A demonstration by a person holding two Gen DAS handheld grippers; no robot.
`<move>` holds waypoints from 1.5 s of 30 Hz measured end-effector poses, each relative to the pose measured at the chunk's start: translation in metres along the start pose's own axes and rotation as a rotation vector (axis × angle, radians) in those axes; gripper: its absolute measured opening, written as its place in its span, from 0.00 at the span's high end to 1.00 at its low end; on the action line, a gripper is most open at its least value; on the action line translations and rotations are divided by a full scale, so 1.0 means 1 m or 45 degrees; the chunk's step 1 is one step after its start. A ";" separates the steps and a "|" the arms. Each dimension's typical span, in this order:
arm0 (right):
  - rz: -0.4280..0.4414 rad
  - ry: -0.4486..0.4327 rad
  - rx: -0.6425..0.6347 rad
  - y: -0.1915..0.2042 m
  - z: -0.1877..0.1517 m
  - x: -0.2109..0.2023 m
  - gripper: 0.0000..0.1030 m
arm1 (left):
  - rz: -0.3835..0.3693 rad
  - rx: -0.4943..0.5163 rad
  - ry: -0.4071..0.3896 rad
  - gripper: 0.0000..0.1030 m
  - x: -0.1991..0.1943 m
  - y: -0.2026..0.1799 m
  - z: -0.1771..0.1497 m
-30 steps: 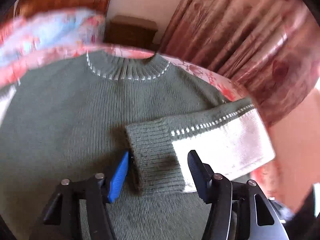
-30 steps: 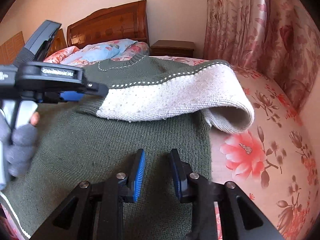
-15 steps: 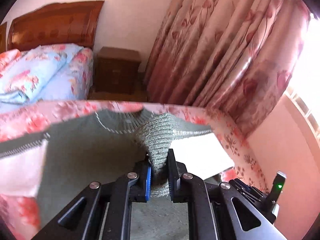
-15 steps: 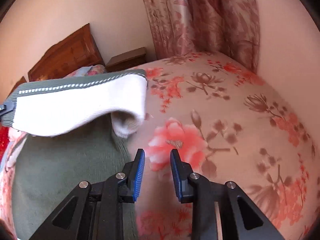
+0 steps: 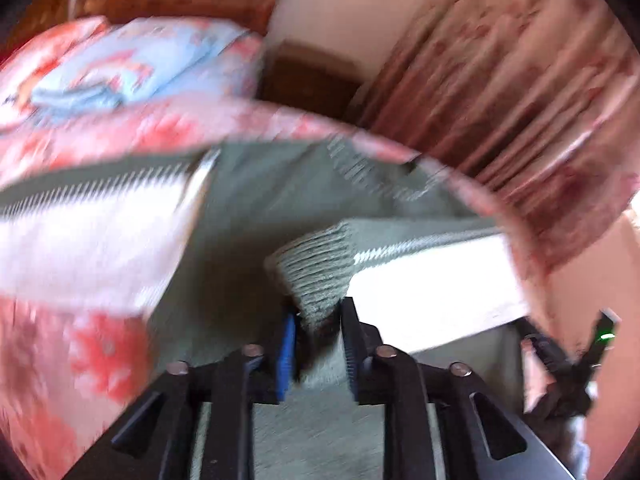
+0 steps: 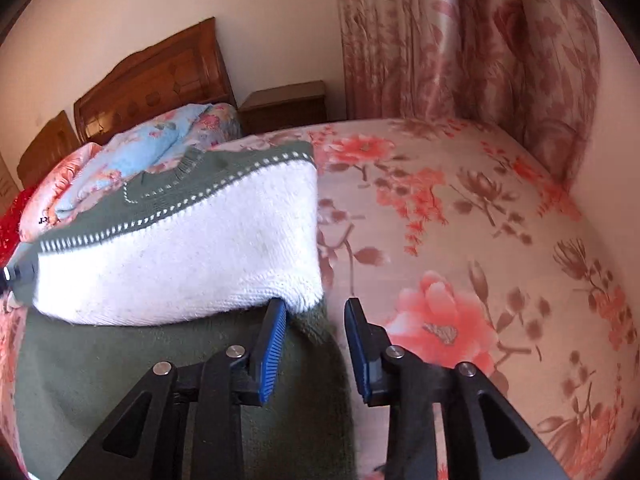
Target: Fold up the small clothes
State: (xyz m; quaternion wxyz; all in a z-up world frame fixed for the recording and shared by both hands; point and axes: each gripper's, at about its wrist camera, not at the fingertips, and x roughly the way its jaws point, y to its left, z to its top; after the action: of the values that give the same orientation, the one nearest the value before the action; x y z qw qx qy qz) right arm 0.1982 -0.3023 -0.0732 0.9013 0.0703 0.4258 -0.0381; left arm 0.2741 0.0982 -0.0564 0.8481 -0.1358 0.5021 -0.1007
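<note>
— Between the pads of the left gripper [image 5: 317, 330], what is there?

— The ribbed green cuff [image 5: 320, 280] of the sweater [image 6: 120, 368]. The jaws stand narrowly apart and the cuff fills the gap, so I judge it pinched, though that view is blurred. The white sleeve [image 5: 432, 292] runs off to the right from the cuff, lifted clear of the green body below.

— And the right gripper [image 6: 316, 336]?

— Partly open and holding nothing. Its left pad sits just at the white fold of the sleeve [image 6: 180, 256], where the sleeve bends at the sweater's right edge; its right pad hangs over the bare floral bedspread [image 6: 460, 220].

— How far along is the folding?

— Early, I would say. The sweater lies spread on the bed, and one sleeve is being brought across its chest. In the left view the other white sleeve [image 5: 92, 240] lies out to the left, seemingly not folded in. That sleeve, and doubling the body over, appear to remain.

— Beyond the sweater?

— The neckline [image 6: 160, 184] with its white stitching, then a blue floral pillow [image 6: 136, 156], the wooden headboard [image 6: 160, 76], a nightstand [image 6: 284, 104] and the patterned curtain [image 6: 460, 40].
</note>
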 end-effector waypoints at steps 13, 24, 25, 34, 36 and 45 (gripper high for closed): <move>0.070 -0.085 -0.212 0.063 0.012 -0.010 0.70 | 0.126 0.145 -0.177 0.00 -0.001 -0.046 -0.027; 0.058 -0.096 -0.235 0.066 -0.005 -0.012 0.70 | 0.161 0.153 -0.251 0.00 -0.011 -0.022 -0.048; 0.065 -0.096 -0.240 0.066 -0.005 -0.012 0.70 | 0.174 0.115 -0.270 0.00 -0.016 -0.012 -0.047; 0.082 -0.007 -0.224 0.065 -0.018 0.005 0.69 | 0.019 -0.886 -0.490 0.00 -0.073 0.216 -0.062; 0.071 -0.008 -0.232 0.066 -0.018 0.005 0.69 | -0.003 -1.033 -0.550 0.00 -0.085 0.256 -0.068; 0.071 -0.008 -0.237 0.066 -0.018 0.010 0.69 | -0.095 -1.392 -0.583 0.00 -0.080 0.353 -0.042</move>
State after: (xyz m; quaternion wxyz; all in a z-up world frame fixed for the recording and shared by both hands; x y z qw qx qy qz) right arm 0.1990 -0.2343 -0.0862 0.9059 -0.0021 0.4226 0.0264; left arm 0.2114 0.4506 -0.1267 0.7377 -0.5887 0.2803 0.1748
